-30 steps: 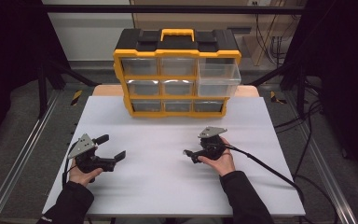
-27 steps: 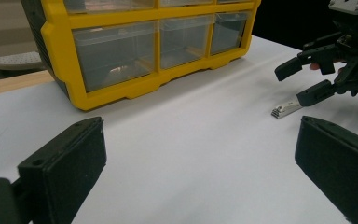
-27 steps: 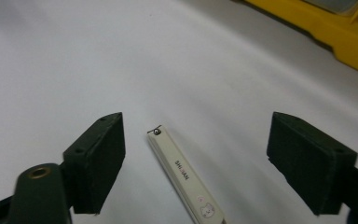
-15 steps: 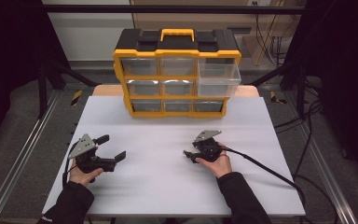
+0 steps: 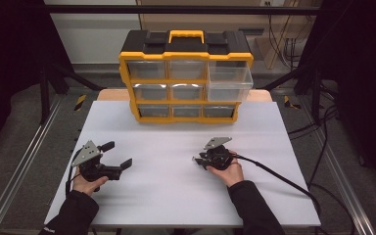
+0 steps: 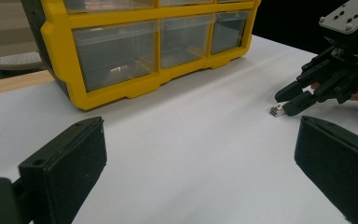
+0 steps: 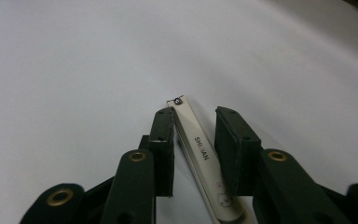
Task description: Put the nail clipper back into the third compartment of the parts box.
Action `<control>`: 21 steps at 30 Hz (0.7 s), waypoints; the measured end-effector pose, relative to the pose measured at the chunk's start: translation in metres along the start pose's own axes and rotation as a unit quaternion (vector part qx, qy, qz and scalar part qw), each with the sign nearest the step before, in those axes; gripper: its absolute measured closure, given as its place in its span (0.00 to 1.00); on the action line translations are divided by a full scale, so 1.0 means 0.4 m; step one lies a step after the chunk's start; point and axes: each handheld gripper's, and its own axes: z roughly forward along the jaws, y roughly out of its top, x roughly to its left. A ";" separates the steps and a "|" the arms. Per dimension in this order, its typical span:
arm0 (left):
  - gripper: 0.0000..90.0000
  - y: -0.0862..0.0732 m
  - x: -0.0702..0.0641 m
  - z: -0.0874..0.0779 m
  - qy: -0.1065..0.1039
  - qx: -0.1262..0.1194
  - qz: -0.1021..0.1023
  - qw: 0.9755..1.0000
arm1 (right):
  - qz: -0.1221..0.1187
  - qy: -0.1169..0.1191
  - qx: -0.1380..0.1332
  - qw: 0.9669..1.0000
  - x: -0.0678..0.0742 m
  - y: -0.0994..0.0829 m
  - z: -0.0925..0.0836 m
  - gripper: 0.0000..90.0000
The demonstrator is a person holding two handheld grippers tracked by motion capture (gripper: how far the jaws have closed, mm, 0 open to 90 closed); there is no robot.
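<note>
Your left gripper [image 5: 119,154] rests near you on the white table [image 5: 176,196], jaws spread wide, nothing between them; your right gripper [image 7: 193,128] has its jaws partly apart around a nail clipper [image 7: 200,156] lying flat; farther back stands the yellow drawer organiser [image 5: 186,76], its upper right drawer [image 5: 229,83] pulled out

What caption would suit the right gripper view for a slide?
Right gripper straddling a white nail clipper lying on the white table, jaws not yet closed on it.
</note>
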 end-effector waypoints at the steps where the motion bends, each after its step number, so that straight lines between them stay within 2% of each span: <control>1: 0.02 0.000 0.000 0.000 0.000 0.000 0.000 1.000 | 0.000 0.001 0.001 1.000 0.000 0.000 0.000 0.77; 7: 0.02 0.000 0.000 0.000 0.000 0.000 0.000 1.000 | -0.001 0.005 0.004 1.000 0.001 0.000 -0.002 0.85; 21: 0.02 0.000 0.000 0.000 0.000 0.000 0.001 1.000 | 0.003 0.010 0.004 1.000 0.000 0.000 -0.003 0.86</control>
